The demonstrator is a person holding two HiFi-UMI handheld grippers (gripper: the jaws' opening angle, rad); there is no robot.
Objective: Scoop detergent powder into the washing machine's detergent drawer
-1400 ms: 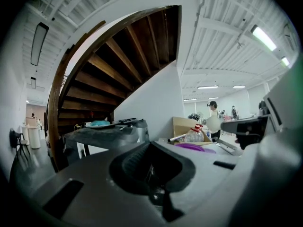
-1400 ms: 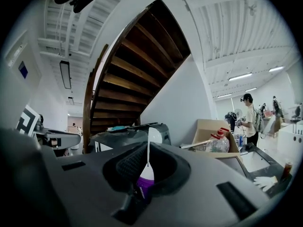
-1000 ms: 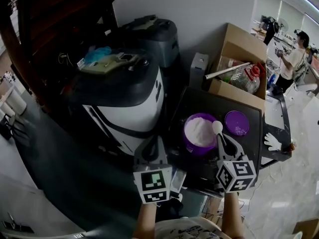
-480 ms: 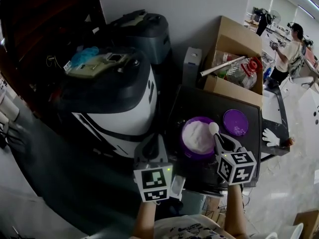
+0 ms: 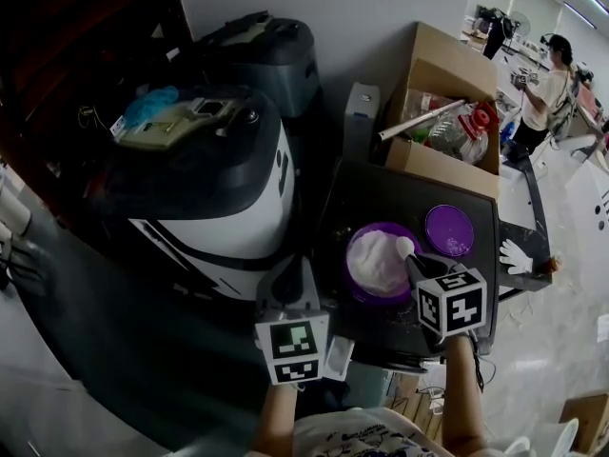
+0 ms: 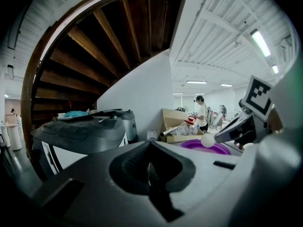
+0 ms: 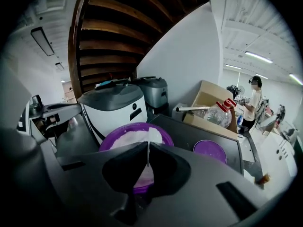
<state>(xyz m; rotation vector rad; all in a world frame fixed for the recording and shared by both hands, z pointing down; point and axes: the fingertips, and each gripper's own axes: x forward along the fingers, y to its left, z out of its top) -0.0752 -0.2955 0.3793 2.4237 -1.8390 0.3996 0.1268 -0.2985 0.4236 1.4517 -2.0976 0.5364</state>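
Note:
A purple bowl [image 5: 355,284] heaped with white detergent powder [image 5: 376,260] stands on a black table [image 5: 381,198]. Its purple lid [image 5: 449,229] lies to the right. My right gripper [image 5: 417,266] is shut on the handle of a white spoon [image 5: 404,248], whose scoop sits over the powder's right edge. In the right gripper view the thin handle [image 7: 148,159] runs between the jaws toward the powder [image 7: 132,138]. My left gripper [image 5: 289,276] is shut and empty, held low in front of the white and dark washing machine [image 5: 219,188]. No detergent drawer can be picked out for certain.
A cardboard box [image 5: 447,112] with a plastic bottle [image 5: 461,133] stands behind the table. A second dark machine [image 5: 266,50] is at the back. A white glove [image 5: 519,255] lies at the table's right edge. A person [image 5: 549,79] stands far right. A small pale tray-like part [image 5: 338,356] is beside the left gripper.
The right gripper has carried the spoon a little left, from the bowl's rim to over the powder. The left gripper has hardly moved. My view has shifted slightly.

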